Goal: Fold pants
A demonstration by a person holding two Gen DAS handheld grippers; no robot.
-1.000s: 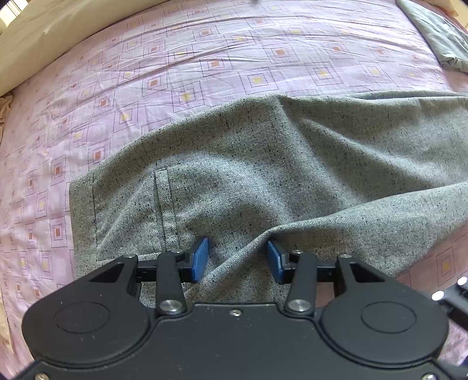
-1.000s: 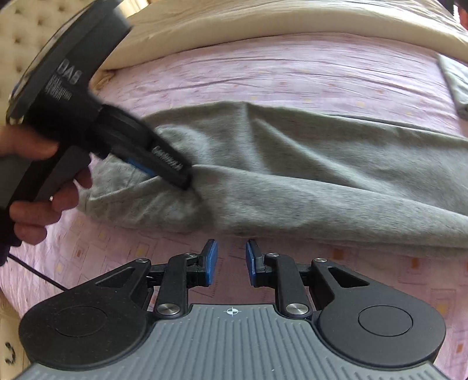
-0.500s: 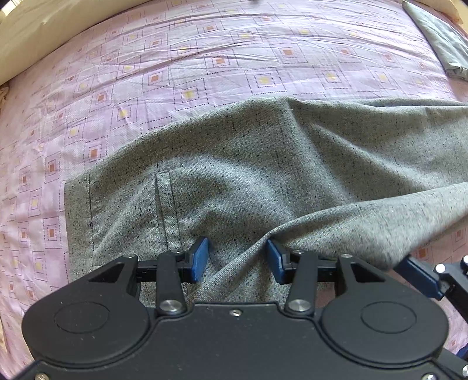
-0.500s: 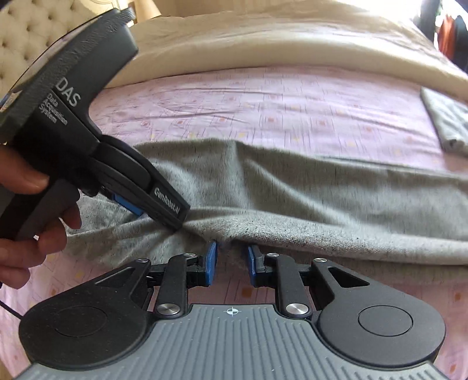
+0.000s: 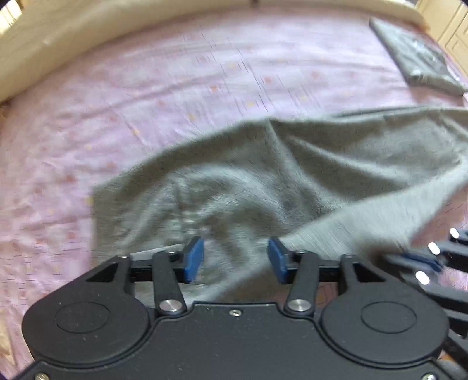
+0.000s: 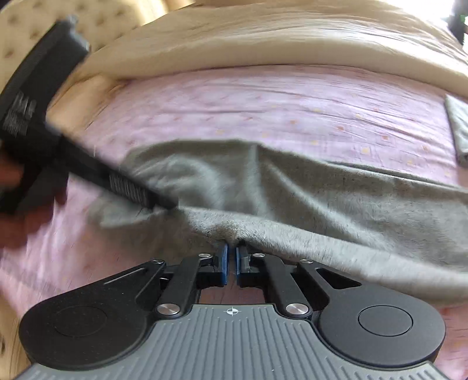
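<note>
Pink patterned bedsheet (image 5: 204, 87), cream blanket (image 6: 263, 38) behind, grey pants (image 6: 321, 190) across it

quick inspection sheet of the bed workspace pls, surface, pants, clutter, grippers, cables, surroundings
surface: pink patterned bedsheet, lightly wrinkled.
job's things: grey pants spread across the sheet, near edge lifted into a ridge, not yet folded.
clutter: folded grey cloth at the far right of the bed.
grippers: right gripper shut on the pants' near edge; left gripper with jaws opening, fabric between the blue pads, which do not press on it.
cables: nothing seen.
surroundings: cream blanket along the far side, tufted headboard at far left; frames blurred.
</note>
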